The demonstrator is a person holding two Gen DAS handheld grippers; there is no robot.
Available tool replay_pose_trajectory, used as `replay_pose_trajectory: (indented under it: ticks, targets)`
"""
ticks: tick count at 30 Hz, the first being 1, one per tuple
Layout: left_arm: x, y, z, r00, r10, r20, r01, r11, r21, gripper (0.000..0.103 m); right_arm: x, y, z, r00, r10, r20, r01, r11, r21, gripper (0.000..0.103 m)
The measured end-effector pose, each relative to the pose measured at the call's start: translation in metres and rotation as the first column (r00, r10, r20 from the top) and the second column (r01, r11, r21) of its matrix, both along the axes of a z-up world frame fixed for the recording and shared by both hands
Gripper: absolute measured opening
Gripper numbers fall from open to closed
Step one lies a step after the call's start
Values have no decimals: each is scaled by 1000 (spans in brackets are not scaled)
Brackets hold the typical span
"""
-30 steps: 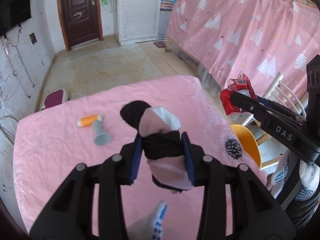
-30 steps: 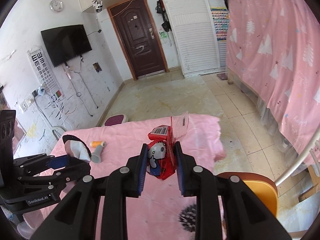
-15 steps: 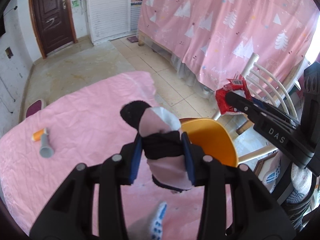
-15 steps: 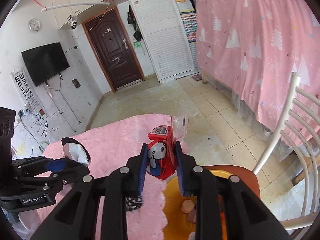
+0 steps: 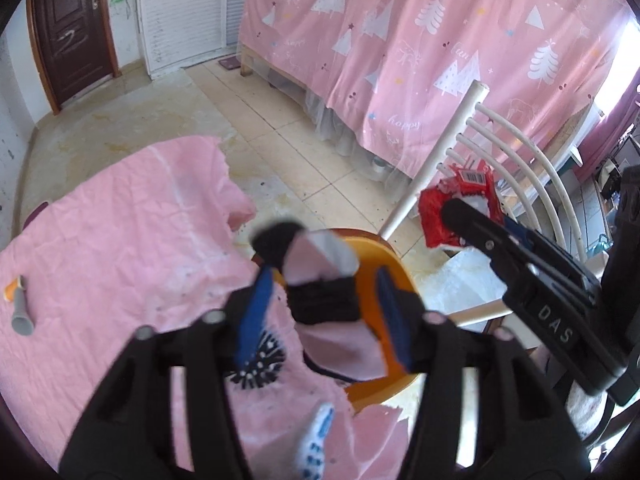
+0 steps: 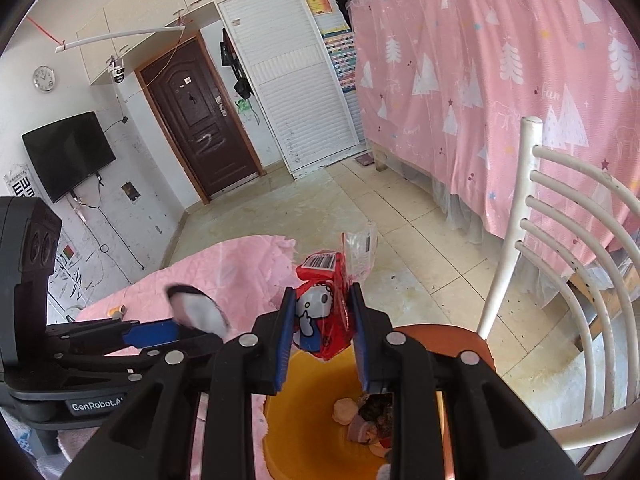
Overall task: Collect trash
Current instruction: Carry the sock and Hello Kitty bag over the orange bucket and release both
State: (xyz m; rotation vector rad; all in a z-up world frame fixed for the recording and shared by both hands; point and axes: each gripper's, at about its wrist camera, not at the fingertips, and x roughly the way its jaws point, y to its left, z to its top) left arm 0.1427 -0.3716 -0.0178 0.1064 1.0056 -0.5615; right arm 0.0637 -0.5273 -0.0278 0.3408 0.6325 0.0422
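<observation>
Opening left tool (image 5: 324, 312), sock (image 5: 320, 276) between jaws, over orange bin (image 5: 396, 276)

Bright daylight from the right, washing out the curtain (image 5: 440, 40). Motion-blurred left claw (image 5: 324, 316) and sock (image 5: 320, 280). Heavy fisheye bending, dark corners.

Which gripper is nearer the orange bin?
Hard to tell. Left gripper, opening around the sock, hangs over its rim; right gripper hovers above the orange bin.

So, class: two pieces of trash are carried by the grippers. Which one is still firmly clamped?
The red wrapper, pinched in the right gripper. The pink-and-black sock sits loose between the left gripper's opening jaws.
</observation>
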Motion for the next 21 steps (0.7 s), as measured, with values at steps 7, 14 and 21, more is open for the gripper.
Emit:
replay_pose_trajectory:
  ticks: [7,14,21]
  targets:
    - [1,-3,-2,1000,9,-3,-9,1000,9,62,2,-2,-9,1000,6,-28,-5,1000,19,16]
    - [3,11,2,1000,25,5,-25,1000,3,62,9,3,-11,999,5,-45,-3,999,35,35]
    - [5,31,7,999,47,22,-47,999,3,62,13,12,-6,999,4,-39,-3,1000,22,54]
